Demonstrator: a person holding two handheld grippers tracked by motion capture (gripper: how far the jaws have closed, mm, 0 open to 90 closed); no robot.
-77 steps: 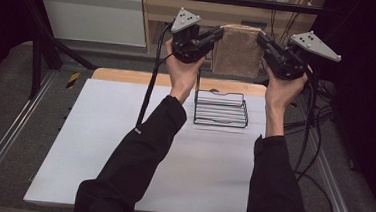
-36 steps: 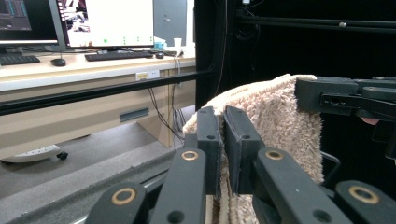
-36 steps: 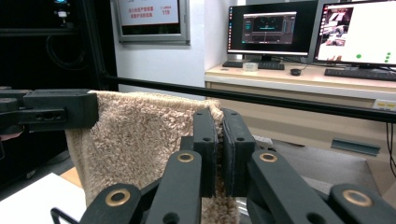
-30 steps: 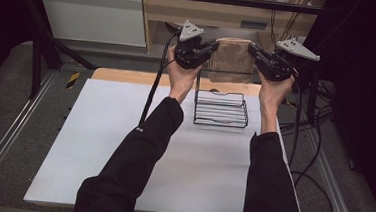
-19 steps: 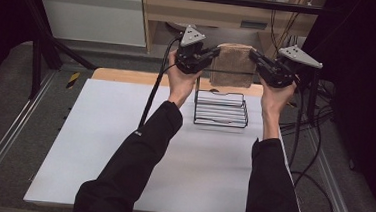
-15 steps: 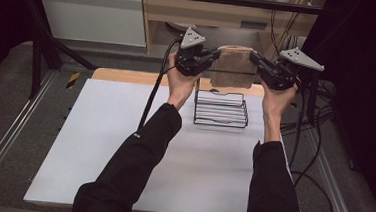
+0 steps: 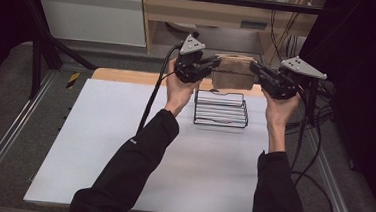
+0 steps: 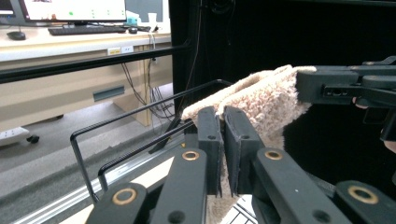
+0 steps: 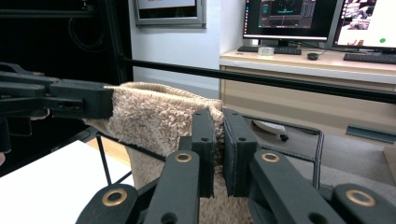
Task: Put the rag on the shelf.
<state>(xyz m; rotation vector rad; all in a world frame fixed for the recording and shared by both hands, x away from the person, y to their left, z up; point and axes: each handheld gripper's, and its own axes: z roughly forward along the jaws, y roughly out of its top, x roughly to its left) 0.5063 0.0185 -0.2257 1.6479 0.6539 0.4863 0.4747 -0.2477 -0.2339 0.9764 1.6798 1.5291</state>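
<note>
Towel point(image 7: 232, 71) hangs stretched between left gripper point(image 7: 213, 65) and right gripper point(image 7: 254, 69). Both jaw pairs are clamped on its top corners, above wire rack point(image 7: 221, 110).

high view: above table point(image 7: 98, 145), facing forward-down, far | gripper views: close, level, facing each other across towel point(image 8: 261, 100)

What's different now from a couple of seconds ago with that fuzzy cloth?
The two grippers have come closer together, so the beige fuzzy towel hangs narrower between the left gripper and the right gripper. Both stay clamped on its top edge, held up behind the black wire rack, which hasn't moved on the white table.
</note>
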